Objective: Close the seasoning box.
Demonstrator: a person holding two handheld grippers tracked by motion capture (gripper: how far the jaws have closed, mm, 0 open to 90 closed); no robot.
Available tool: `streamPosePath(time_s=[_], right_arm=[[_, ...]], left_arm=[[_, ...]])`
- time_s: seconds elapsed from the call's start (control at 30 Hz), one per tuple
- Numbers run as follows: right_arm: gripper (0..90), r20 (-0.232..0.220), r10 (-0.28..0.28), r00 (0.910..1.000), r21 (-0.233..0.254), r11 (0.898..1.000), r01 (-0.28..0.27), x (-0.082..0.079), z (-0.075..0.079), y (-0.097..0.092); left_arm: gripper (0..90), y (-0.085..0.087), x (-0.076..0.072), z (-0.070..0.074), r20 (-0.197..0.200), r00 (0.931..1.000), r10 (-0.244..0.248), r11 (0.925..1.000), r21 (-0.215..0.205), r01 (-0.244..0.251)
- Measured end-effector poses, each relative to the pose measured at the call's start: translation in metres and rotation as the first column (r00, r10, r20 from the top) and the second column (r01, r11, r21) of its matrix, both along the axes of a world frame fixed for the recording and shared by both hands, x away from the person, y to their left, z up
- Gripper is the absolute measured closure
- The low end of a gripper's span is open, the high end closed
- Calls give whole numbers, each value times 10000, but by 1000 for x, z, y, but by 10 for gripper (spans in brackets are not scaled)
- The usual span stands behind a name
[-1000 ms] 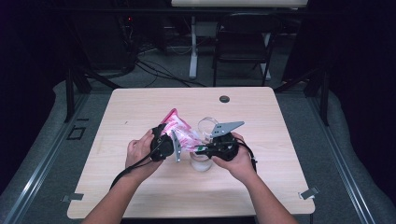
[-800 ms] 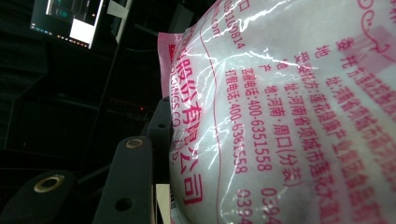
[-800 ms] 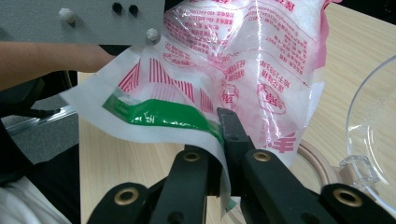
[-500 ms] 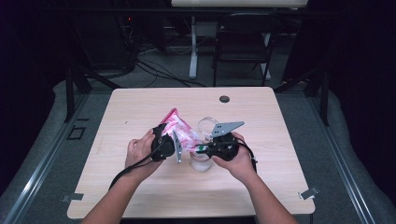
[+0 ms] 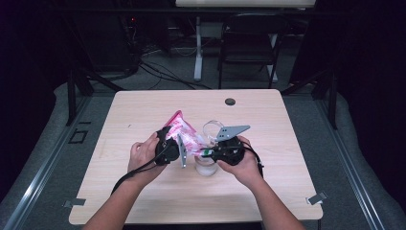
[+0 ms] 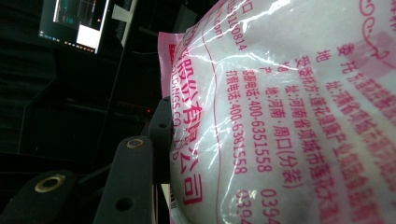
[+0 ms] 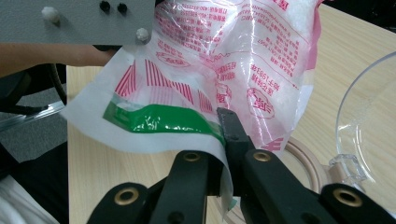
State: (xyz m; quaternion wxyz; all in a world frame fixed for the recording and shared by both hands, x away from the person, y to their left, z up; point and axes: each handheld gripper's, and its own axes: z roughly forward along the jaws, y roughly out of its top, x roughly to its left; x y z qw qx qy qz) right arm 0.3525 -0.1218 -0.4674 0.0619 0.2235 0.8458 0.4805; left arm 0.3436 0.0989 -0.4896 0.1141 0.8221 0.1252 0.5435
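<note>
From the high view, a pale wood-grain table [image 5: 143, 191] with rounded corners carries the work near its middle. The left gripper [image 5: 168, 143] and the right gripper [image 5: 225, 149] meet over a soft plastic bag [image 5: 184, 132], clear film printed in pink and filled with white grains. The bag is lifted off the table between the two hands. A clear round container [image 5: 206, 165] stands just below the bag, and a glassy bowl [image 5: 213, 128] sits behind the right gripper. A small dark disc [image 5: 230, 101] lies well apart near the far edge.

In the left gripper view, the bag [image 6: 280, 116] bulges smooth and glossy, its white contents packed tight under red print. One dark jaw presses into the bag's side; the jaws stand partly apart, clamped around the full body of the bag.

In the right gripper view, the right gripper's [image 7: 224, 154] black jaws are closed nearly together on the thin, flat corner of the bag [image 7: 224, 60], just beside a green strip [image 7: 159, 120] along its crinkled edge. The grey plate [image 7: 70, 21] of the left gripper shows at upper left. A clear plastic bowl [image 7: 369, 116] curves in at the right, and a tan ring [image 7: 303, 156] lies on the table [image 7: 93, 163] beneath the bag.
</note>
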Motion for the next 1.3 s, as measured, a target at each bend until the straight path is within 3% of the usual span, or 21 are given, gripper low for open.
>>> streamPosePath(time_s=[0.43, 1.3], right_arm=[[897, -14, 12, 10000, -187, 9998, -12, 0, -3, 0], [899, -67, -18, 10000, -199, 9998, 16, 1, -5, -1]], left_arm=[[596, -2, -2, 2, 456, 9989, -57, 9985, 549, 32], [596, -5, -4, 6, 930, 9954, -230, 9950, 990, 137]])
